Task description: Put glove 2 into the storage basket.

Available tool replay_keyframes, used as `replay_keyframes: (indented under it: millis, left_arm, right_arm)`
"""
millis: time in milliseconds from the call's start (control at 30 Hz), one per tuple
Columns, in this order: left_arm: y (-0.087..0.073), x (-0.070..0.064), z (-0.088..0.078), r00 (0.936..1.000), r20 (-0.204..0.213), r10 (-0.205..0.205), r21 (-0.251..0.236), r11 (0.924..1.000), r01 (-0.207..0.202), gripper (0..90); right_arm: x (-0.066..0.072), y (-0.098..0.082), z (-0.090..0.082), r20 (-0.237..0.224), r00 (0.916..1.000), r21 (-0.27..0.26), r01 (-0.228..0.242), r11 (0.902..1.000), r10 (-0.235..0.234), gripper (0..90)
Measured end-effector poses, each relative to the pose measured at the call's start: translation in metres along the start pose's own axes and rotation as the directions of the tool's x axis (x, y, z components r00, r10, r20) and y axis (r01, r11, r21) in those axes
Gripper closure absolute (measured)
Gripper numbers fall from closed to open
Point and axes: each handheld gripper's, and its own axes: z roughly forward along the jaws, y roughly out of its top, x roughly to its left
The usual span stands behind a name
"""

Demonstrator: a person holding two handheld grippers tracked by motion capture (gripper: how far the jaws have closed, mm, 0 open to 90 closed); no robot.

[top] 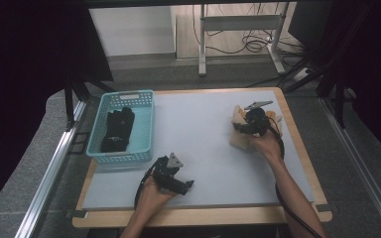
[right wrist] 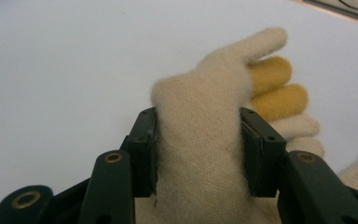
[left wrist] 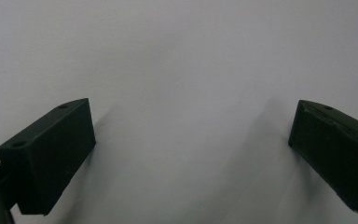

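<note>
Item: cream knit glove, yellow-tipped fingers. Loc: right side of grey table mat, near the wooden edge; a 2nd cream piece is lying under/beside it in the high view, can't tell if it's a matching glove.

R gripper: jaws are pinching a raised fold of the glove, pads pressing into the knit on both sides, fabric bulging above them. Grip is sitting on the body of the glove, fingers trailing beyond.

L gripper: jaws are standing wide apart w/ nothing between, hovering over bare mat near the front edge.

Dest (judged): teal basket at far left, black gloves already lying inside.

Handling notes:
- Knit is soft, so the fold could be slipping; keep the pinch firm, lift straight before travelling.
- Check the lower piece isn't dragging along.
- Carry high enough for dangling fingers to clear the basket rim.
- L gripper is sitting close to the crossing path; route behind it.
</note>
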Motion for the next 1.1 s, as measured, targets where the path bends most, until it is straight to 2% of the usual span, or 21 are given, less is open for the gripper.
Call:
replay_keyframes:
  millis: [167,333,500,633,700,767,800,867,1000,1100]
  left_arm:
    - [0.0,0.0,0.0,1.0,0.0,-0.001,-0.001,1.0,0.001,0.5]
    - [0.0,0.0,0.0,1.0,-0.001,0.001,-0.002,1.0,-0.001,0.5]
    - [0.0,0.0,0.0,1.0,-0.001,0.001,-0.001,1.0,-0.001,0.5]
    - [0.0,0.0,0.0,1.0,-0.002,0.004,0.001,1.0,-0.004,0.5]
    - [0.0,0.0,0.0,1.0,-0.002,0.001,0.0,1.0,-0.001,0.5]
    - [0.0,0.0,0.0,1.0,-0.001,0.001,0.0,1.0,-0.001,0.6]
    - [0.0,0.0,0.0,1.0,-0.002,0.001,0.0,1.0,-0.001,0.5]
    - [0.0,0.0,0.0,1.0,-0.003,0.003,0.0,1.0,-0.003,0.5]
    - [0.0,0.0,0.0,1.0,-0.001,0.001,-0.001,1.0,-0.001,0.5]
    - [0.0,0.0,0.0,1.0,-0.001,0.002,-0.001,1.0,-0.002,0.5]
  right_arm:
    - [0.028,0.005,-0.024,-0.074,0.996,-0.033,0.048,0.9983,-0.05,52.1]
    - [0.067,0.005,-0.035,-0.127,0.9844,-0.037,0.118,0.9924,-0.121,51.2]
    - [0.102,-0.001,-0.026,-0.204,0.9673,-0.012,0.151,0.9885,-0.15,50.3]
    - [0.122,-0.011,-0.01,-0.246,0.9557,0.015,0.17,0.9854,-0.161,49.3]
    - [0.13,-0.021,0.002,-0.266,0.9502,0.045,0.181,0.9825,-0.163,43.3]
    - [0.134,-0.025,0.006,-0.268,0.9484,0.066,0.193,0.9789,-0.169,36.3]
    - [0.135,-0.026,0.006,-0.267,0.9474,0.064,0.2,0.9777,-0.176,33.8]
    - [0.131,-0.025,0.002,-0.257,0.9508,0.043,0.19,0.9807,-0.173,29.7]
    - [0.113,-0.018,-0.01,-0.231,0.9632,0.012,0.144,0.9896,-0.137,29.4]
    - [0.099,-0.021,-0.014,-0.206,0.9714,0.014,0.123,0.9923,-0.118,34.6]
